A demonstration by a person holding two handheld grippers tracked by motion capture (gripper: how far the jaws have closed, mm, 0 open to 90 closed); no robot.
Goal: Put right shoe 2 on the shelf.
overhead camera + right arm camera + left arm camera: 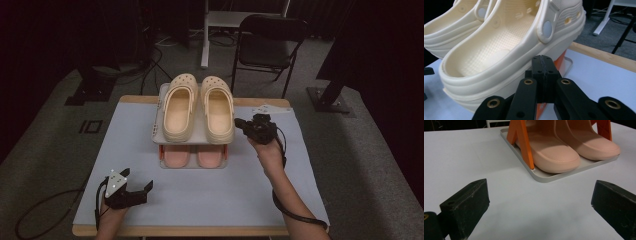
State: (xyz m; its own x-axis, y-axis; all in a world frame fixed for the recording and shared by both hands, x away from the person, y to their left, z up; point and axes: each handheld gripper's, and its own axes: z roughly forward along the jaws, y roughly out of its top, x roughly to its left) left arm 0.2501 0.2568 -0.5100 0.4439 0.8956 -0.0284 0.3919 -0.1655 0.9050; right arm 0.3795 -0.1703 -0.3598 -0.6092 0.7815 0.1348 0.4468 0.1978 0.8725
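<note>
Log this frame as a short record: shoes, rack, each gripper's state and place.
top shelf: pair of cream clogs on the rack
bottom shelf: pair of pink shoes
right gripper: jaws shut, empty, beside the right clog's sole
left gripper: jaws open, empty, over the table near its front left corner
contact: cannot tell whether the right gripper touches the clog
</note>
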